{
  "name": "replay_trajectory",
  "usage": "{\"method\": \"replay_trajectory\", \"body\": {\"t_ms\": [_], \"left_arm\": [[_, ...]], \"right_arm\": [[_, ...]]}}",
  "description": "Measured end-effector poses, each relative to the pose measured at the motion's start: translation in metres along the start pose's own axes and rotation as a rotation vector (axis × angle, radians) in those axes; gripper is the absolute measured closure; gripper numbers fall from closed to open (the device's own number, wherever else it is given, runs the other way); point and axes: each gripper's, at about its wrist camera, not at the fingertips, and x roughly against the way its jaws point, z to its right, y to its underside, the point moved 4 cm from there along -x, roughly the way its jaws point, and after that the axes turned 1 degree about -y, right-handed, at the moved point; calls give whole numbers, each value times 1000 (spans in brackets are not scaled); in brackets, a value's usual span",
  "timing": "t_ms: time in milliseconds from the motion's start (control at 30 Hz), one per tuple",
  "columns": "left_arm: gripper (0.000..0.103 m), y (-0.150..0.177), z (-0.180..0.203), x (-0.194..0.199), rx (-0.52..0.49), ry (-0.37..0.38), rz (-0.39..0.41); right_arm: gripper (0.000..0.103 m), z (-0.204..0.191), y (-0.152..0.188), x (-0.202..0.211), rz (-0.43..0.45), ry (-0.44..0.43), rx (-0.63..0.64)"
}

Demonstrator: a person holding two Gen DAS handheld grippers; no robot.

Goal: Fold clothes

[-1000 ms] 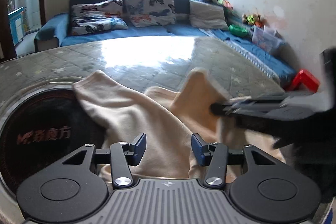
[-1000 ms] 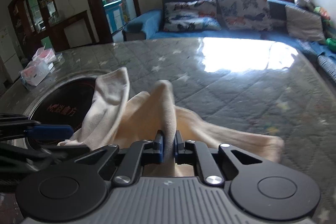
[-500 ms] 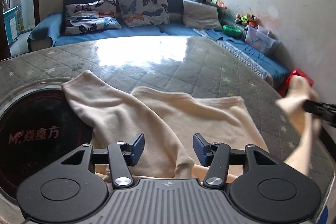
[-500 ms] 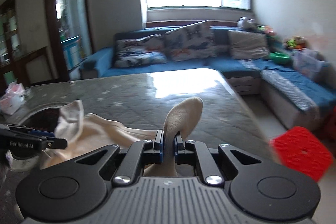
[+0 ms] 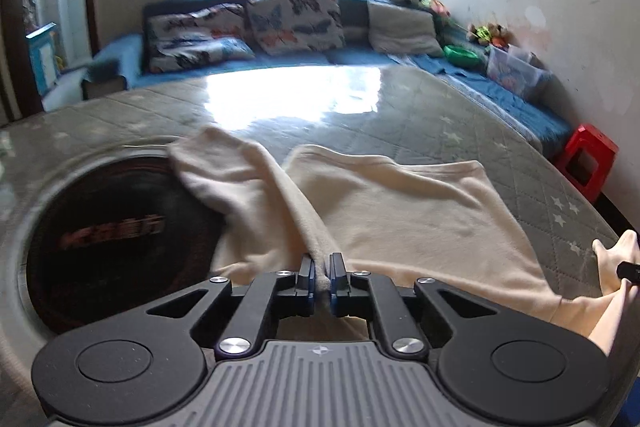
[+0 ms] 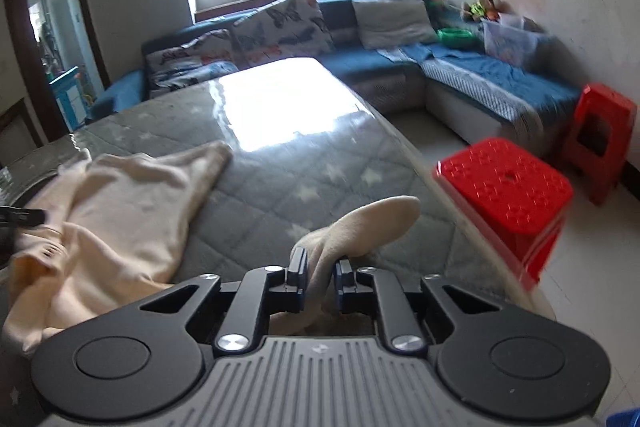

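A cream garment (image 5: 400,211) lies spread on the grey quilted table top (image 5: 400,107). My left gripper (image 5: 322,279) is shut on a ridge of its cloth near the front edge; one sleeve (image 5: 216,163) drapes left over a dark round hotplate (image 5: 108,227). My right gripper (image 6: 320,277) is shut on the other sleeve (image 6: 368,223), pulled out to the right near the table's right edge. The garment's body (image 6: 120,211) lies to its left. The right gripper's tip and the held sleeve (image 5: 616,259) show at the far right of the left wrist view.
Two red plastic stools (image 6: 508,195) stand on the floor right of the table. A blue sofa (image 5: 280,55) with butterfly cushions runs behind and along the right wall. A clear storage box (image 5: 516,71) sits on it. A doorway is at the left.
My left gripper has closed on the cloth; it was open before. My right gripper has carried the sleeve out to the right, spreading the garment flatter.
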Motion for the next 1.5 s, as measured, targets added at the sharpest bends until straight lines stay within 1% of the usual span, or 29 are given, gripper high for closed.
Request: {"method": "replay_trajectory", "body": {"t_ms": [167,300,367,467,500,567,600,667,767,833,967,1167,1267,1300,1467,1500], "left_arm": [[96,21,-29,44,74,-34,26],[96,48,-45,74,113,-55,14],[96,64,-51,81,121,-72,-15],[95,87,-54,80,109,-71,-101],[92,93,-55,79,104,-71,-121],[89,97,-59,81,100,-70,-137],[85,95,-61,84,99,-69,-132],[83,87,-61,89,88,-67,-110],[65,73,-59,96,56,-76,-57],[65,62,-58,96,39,-77,-25],[64,38,-52,75,6,-84,8],[64,3,-40,19,-49,-81,6],[64,-13,-35,-9,-71,-81,5],[64,-16,-36,-18,-68,-87,0],[64,-30,-42,-55,-49,-87,-30],[62,-31,-43,-61,-50,-86,-40]], "right_arm": [[82,1,5,0,-6,6,5],[82,0,6,-4,-15,15,12],[81,0,6,-5,-14,19,17],[76,2,6,-7,-23,31,28],[76,3,6,-8,-26,38,33],[75,5,6,-7,-29,52,41],[73,6,5,-5,-27,56,41],[67,9,2,0,-11,71,47],[65,9,-5,9,21,95,69],[61,9,-11,11,37,95,78],[60,-8,-25,7,50,40,116],[59,-47,-34,-19,20,-69,180],[57,-65,-39,-33,8,-106,202],[55,-70,-40,-37,4,-119,207],[54,-92,-50,-56,-18,-184,241],[54,-95,-52,-60,-22,-192,248]]}}
